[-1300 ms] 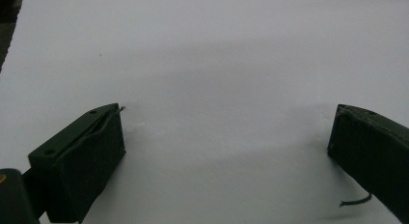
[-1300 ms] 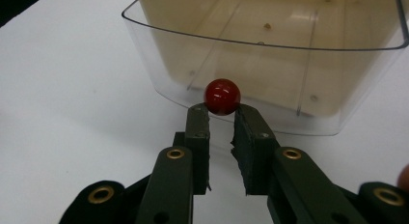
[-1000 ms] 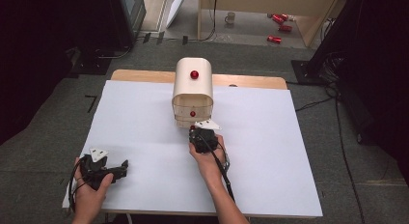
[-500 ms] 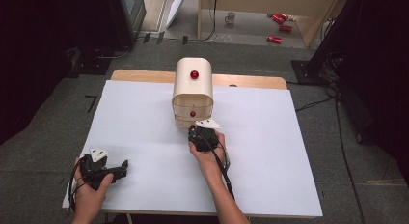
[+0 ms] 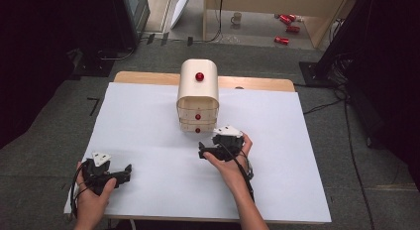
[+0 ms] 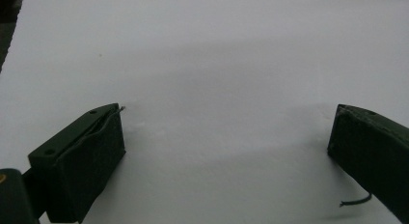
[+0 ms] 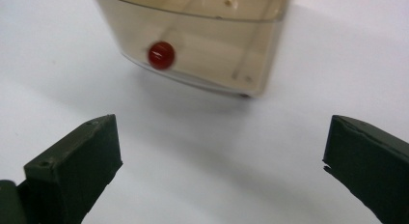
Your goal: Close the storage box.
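A small cream drawer cabinet (image 5: 198, 93) with a rounded top stands near the far middle of the white tabletop (image 5: 307, 155). Red knobs mark its front: one large knob (image 5: 199, 77) on the upper face and two smaller ones on the drawers below it.

The right tongs (image 5: 210, 151) sit just in front of the cabinet, held in the person's right hand (image 5: 232, 158) with a cable trailing back along the forearm. In the right gripper view their jaws are spread wide, nothing between them, and they face the bottom drawer (image 7: 202, 38) and its red knob (image 7: 161, 55), which lies near but apart from both jaws. The drawer front looks translucent brown, though the picture is soft here, so I cannot tell whether the drawer is pulled out at all.

The left tongs (image 5: 121, 171) rest low near the front left corner of the tabletop, held in the left hand (image 5: 91, 198), well apart from the cabinet. In the left gripper view their jaws are likewise spread, with bare white surface between them and a loose thread (image 6: 356, 201) hanging from one jaw.
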The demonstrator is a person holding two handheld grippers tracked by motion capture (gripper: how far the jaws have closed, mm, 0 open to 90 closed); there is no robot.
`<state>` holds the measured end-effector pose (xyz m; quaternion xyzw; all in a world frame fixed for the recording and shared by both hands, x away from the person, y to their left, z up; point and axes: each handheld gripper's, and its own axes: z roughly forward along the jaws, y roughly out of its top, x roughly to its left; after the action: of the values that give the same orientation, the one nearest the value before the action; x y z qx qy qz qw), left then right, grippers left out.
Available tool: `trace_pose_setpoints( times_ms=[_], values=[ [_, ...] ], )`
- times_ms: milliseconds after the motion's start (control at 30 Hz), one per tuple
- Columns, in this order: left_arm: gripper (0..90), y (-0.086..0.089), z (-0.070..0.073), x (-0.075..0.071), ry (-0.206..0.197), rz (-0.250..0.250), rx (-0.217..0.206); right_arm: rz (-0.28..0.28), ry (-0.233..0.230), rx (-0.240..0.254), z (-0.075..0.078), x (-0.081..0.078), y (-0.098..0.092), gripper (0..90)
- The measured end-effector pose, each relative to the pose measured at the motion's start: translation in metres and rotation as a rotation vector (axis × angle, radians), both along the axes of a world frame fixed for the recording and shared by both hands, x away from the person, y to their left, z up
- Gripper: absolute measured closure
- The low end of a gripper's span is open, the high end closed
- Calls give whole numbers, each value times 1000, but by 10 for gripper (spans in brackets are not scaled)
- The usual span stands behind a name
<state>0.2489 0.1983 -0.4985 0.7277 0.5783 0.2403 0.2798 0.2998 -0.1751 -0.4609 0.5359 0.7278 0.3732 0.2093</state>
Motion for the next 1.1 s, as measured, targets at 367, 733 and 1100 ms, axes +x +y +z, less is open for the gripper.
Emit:
trace_pose_setpoints(
  times_ms=[367, 733, 1100],
  values=[
    [0, 0, 0, 0, -1, 0, 0, -88, 2, 5, 1, -20, -56, 0],
    [0, 0, 0, 0, -1, 1, 0, -232, -14, 12, 4, -43, -125, 0],
    [0, 0, 0, 0, -2, 0, 1, -338, 0, 11, -2, -66, -180, 0]
  ],
)
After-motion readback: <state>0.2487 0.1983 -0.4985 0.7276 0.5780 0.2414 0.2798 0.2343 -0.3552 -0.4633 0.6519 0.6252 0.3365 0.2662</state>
